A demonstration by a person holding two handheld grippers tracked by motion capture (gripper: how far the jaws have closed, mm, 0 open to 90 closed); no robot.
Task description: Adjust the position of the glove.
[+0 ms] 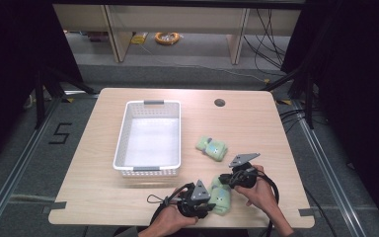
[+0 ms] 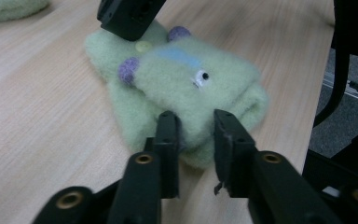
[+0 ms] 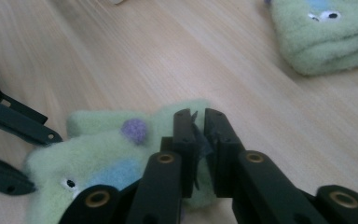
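Observation:
A green fuzzy sock (image 1: 221, 196) with a face, purple pom-poms and a blue patch lies near the table's front edge, between my two grippers. My left gripper (image 1: 210, 203) comes at it from the left. In the left gripper view its jaws (image 2: 196, 133) pinch the sock's (image 2: 191, 70) near folded edge. My right gripper (image 1: 224, 180) reaches in from the right. In the right gripper view its jaws (image 3: 199, 122) stand almost together, with a thin fold of the sock (image 3: 98, 154) caught between them. A second matching sock (image 1: 211, 147) lies folded farther back.
A white perforated basket (image 1: 128, 123) stands left of centre on the wooden table, with nothing in it. A round cable hole (image 1: 219, 102) sits near the far edge. The table's right edge shows close beside the sock in the left gripper view.

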